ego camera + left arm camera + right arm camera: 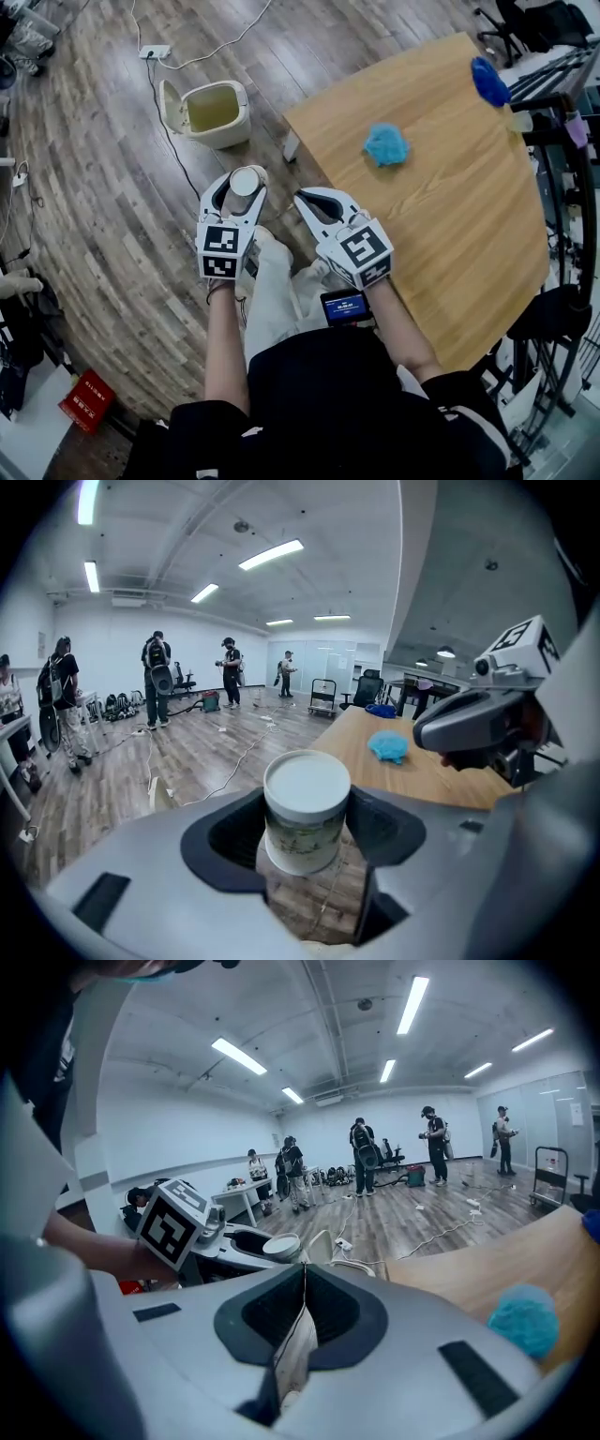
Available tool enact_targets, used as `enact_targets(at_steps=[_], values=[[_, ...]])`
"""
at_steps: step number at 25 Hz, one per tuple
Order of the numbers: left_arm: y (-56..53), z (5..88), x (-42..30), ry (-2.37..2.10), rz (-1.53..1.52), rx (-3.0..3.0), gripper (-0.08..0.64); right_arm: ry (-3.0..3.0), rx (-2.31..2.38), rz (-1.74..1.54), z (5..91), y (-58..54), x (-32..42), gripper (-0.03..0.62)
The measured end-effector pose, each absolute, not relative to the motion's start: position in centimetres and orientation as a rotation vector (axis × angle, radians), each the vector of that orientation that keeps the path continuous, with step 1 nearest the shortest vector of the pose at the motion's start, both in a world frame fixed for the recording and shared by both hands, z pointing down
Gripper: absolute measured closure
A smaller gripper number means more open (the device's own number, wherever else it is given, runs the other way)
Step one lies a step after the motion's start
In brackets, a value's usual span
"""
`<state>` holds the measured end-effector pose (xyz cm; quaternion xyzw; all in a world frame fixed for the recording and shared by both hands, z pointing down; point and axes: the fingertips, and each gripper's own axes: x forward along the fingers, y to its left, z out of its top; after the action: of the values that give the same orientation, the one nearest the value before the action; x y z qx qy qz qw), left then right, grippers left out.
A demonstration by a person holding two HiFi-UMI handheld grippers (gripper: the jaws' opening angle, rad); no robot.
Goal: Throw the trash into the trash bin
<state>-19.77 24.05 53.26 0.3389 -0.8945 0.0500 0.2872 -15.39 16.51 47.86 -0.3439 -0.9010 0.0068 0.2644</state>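
A small white lidded cup (246,183) sits upright between the jaws of my left gripper (241,175), which is shut on it over the wooden floor. In the left gripper view the cup (307,789) fills the gap between the grey jaws. My right gripper (304,200) hovers beside it at the table's corner, shut with nothing in it; its tips (303,1269) meet in a thin line. The cream trash bin (214,112) stands on the floor ahead with its lid open. A light blue crumpled wad (385,144) lies on the table.
The wooden table (450,216) takes up the right side, with a dark blue object (489,82) at its far edge. A white cable and power strip (155,52) run across the floor near the bin. Several people stand far off in the room.
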Motion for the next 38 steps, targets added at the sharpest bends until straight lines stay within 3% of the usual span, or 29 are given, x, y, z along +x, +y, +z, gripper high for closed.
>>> enact_targets(at_steps=[14, 29, 38], values=[[30.1, 54.4, -31.9, -2.365, 0.162, 0.872, 0.282, -2.394, -0.996, 0.006, 48.2, 23.2, -27.8, 0.592], [32.6, 61.4, -47.9, -2.177, 0.180, 0.700, 0.282, -2.308, -1.043, 0.244, 54.0, 23.4, -50.8, 0.592], [32.8, 65.6, -51.0, -2.139, 0.179, 0.732, 0.282, -2.239, -0.987, 0.205, 58.0, 25.2, -54.1, 0.592]])
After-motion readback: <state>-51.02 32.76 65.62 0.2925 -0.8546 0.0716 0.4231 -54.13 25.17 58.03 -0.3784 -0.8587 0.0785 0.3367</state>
